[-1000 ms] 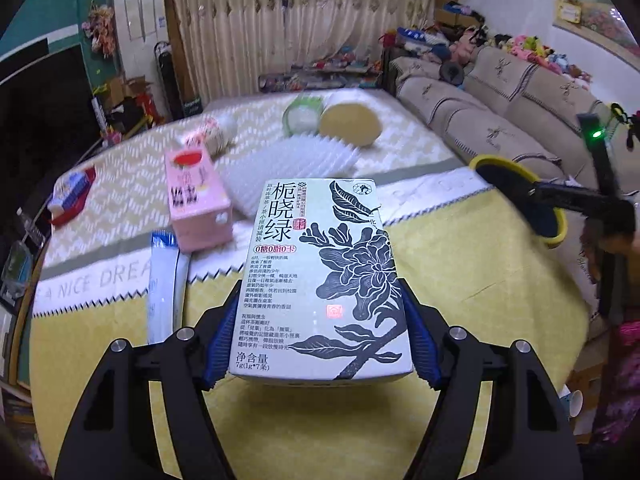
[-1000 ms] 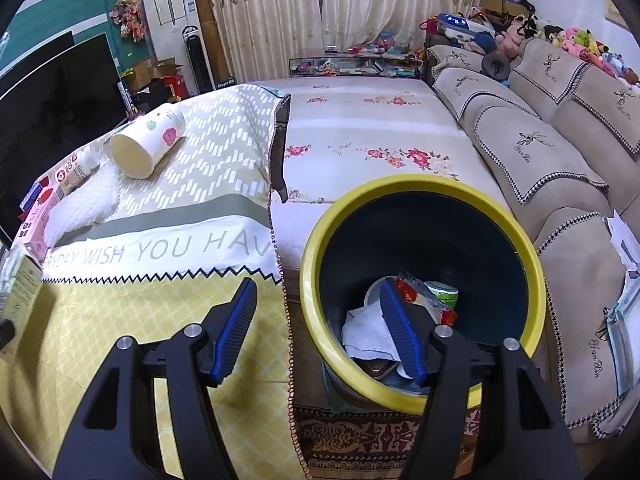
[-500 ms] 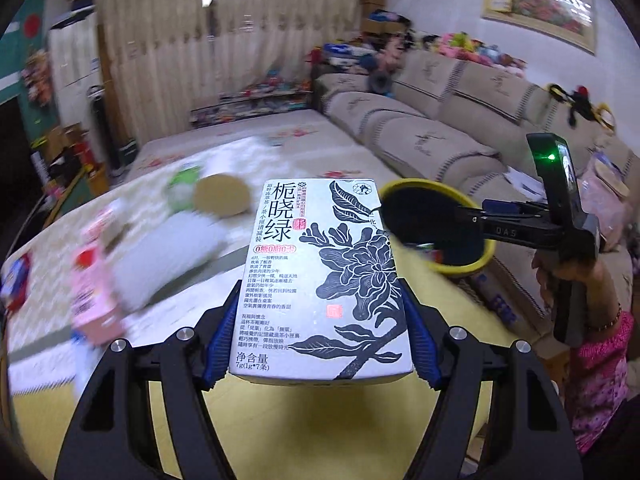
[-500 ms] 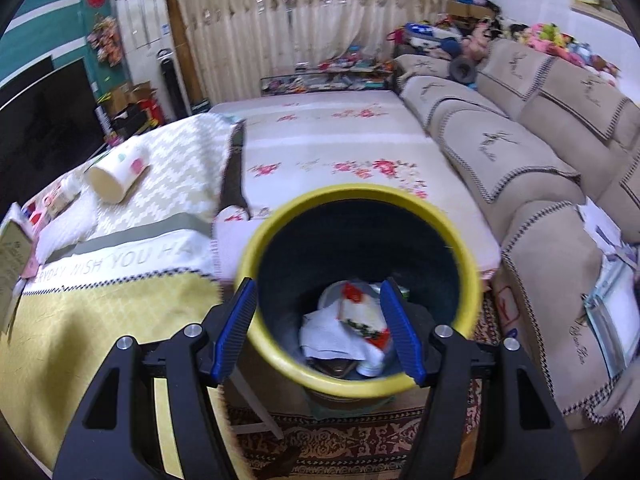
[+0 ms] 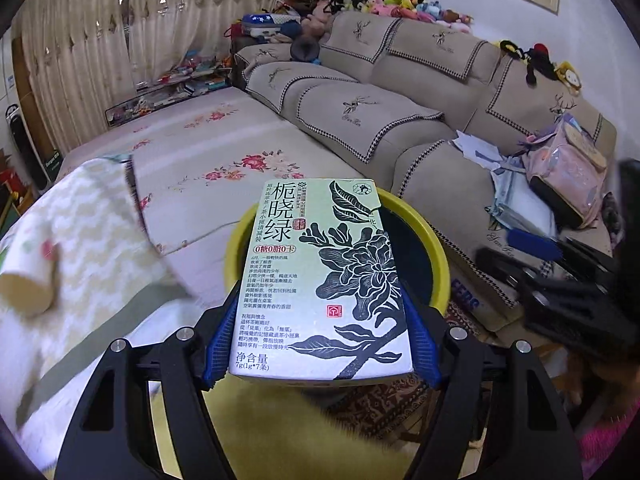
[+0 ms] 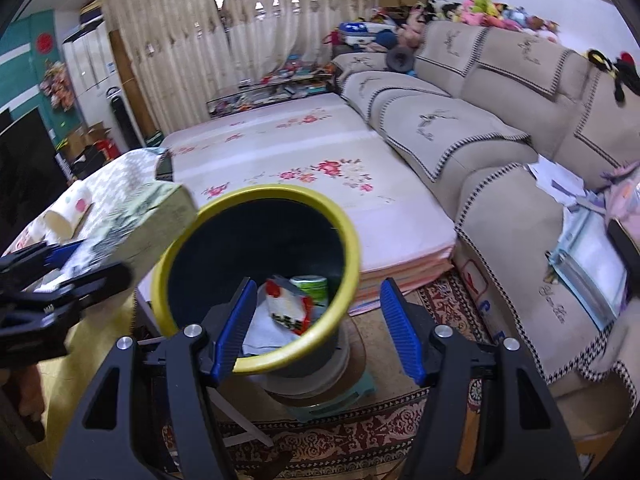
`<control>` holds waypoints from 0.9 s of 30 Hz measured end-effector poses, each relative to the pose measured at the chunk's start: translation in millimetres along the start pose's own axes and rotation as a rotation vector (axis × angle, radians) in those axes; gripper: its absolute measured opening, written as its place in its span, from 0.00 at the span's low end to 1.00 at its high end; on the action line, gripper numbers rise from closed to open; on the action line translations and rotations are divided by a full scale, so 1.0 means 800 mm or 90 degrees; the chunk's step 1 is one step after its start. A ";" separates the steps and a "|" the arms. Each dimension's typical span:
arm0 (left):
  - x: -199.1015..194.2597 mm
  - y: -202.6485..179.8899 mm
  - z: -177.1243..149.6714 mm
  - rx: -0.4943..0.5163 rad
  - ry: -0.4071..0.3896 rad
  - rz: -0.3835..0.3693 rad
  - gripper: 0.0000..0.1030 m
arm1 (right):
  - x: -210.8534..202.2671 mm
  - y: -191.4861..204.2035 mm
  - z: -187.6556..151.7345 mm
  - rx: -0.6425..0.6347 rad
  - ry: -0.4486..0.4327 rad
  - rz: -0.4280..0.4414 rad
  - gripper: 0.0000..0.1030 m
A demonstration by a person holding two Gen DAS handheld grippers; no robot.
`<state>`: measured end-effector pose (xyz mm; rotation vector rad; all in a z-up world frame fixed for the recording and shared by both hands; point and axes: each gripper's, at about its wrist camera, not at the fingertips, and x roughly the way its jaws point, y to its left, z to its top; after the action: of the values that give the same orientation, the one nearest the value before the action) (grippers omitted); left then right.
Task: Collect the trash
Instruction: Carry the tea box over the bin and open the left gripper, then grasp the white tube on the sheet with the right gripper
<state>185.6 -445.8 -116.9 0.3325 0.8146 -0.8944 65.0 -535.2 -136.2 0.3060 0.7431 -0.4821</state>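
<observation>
The tea box is pale green with a black flower print and dark lettering. The bin has a yellow rim and a dark inside, holding white and red wrappers. Both hand-held grippers carry blue pads on black frames. At 2 o'clock, the sofa is beige with houndstooth trim
</observation>
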 end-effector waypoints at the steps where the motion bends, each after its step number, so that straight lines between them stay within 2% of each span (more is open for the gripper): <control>1: 0.010 -0.001 0.005 -0.002 0.002 0.004 0.70 | 0.002 -0.004 -0.001 0.004 0.003 -0.001 0.59; 3: 0.029 -0.001 0.014 -0.014 0.001 0.007 0.70 | 0.006 -0.005 -0.003 0.006 0.007 0.001 0.59; 6: 0.041 0.002 0.023 -0.027 -0.006 0.012 0.82 | 0.012 -0.003 -0.004 0.007 0.012 0.011 0.59; 11: 0.006 0.013 0.019 -0.039 -0.032 0.010 0.82 | 0.015 0.016 -0.009 -0.007 0.017 0.029 0.59; 16: -0.080 0.031 -0.012 -0.068 -0.090 0.031 0.85 | 0.019 0.043 -0.013 -0.033 0.027 0.052 0.59; 20: -0.155 0.063 -0.056 -0.113 -0.123 0.064 0.86 | 0.019 0.082 -0.020 -0.064 0.033 0.082 0.59; 23: -0.217 0.096 -0.096 -0.159 -0.161 0.113 0.89 | 0.019 0.124 -0.026 -0.101 0.039 0.111 0.59; 27: -0.280 0.134 -0.146 -0.205 -0.184 0.183 0.89 | 0.015 0.188 -0.037 -0.150 0.046 0.150 0.59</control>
<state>133.8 -190.0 -33.9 0.0327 0.6108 -0.5153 133.9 -398.2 -150.9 0.1881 0.8136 -0.1585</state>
